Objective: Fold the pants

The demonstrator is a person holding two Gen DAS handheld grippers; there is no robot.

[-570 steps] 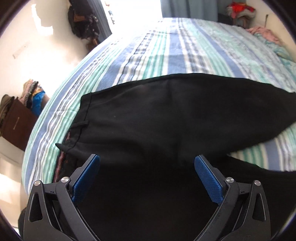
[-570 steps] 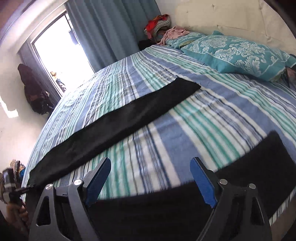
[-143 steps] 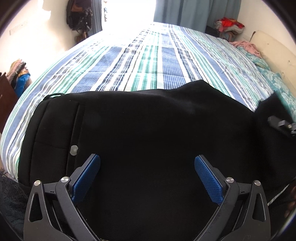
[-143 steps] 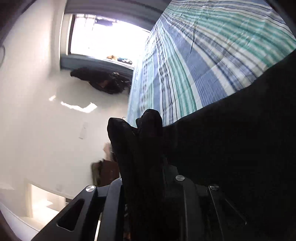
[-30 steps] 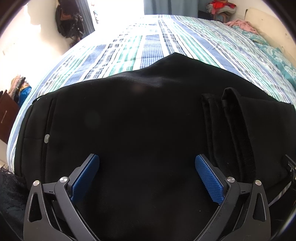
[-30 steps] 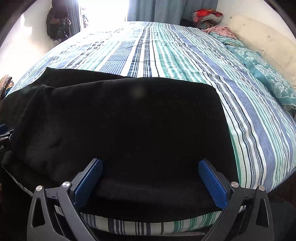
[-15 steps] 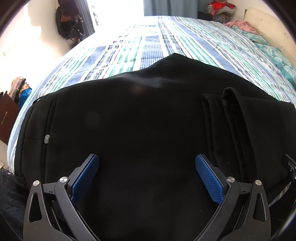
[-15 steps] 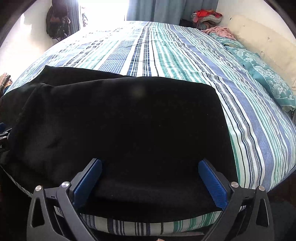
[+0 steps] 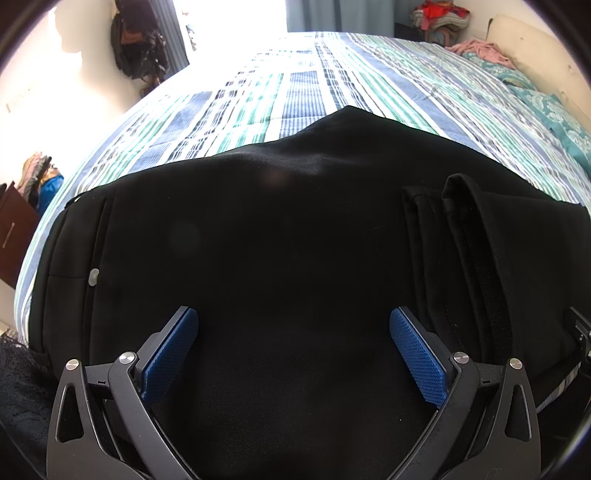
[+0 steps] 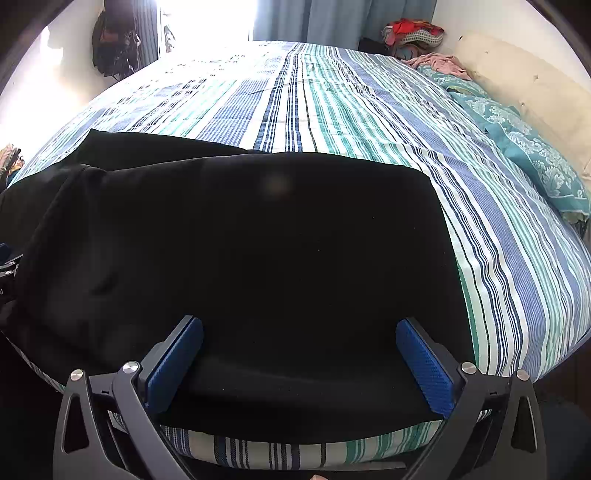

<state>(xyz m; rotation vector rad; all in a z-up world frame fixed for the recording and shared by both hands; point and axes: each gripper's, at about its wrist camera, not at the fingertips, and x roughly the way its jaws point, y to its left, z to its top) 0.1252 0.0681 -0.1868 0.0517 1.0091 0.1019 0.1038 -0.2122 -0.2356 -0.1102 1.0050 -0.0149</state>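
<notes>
Black pants (image 9: 280, 236) lie folded on the near side of a striped bed. In the left wrist view the waistband with a silver button (image 9: 94, 276) is at the left and the leg hems (image 9: 461, 221) lie folded over at the right. My left gripper (image 9: 293, 350) is open and empty just above the cloth. In the right wrist view the folded end of the pants (image 10: 266, 258) fills the near part of the bed. My right gripper (image 10: 299, 354) is open and empty over that end.
The striped blue-green bedspread (image 10: 332, 103) stretches away to a bright window. A teal pillow (image 10: 532, 155) lies at the right by the headboard. Clothes (image 10: 413, 31) are heaped in the far corner. A dark bag (image 9: 136, 44) hangs on the left wall.
Almost nothing in the last second. Earlier the pants lay spread out and my right gripper carried the leg ends over; they now lie folded and both grippers are open.
</notes>
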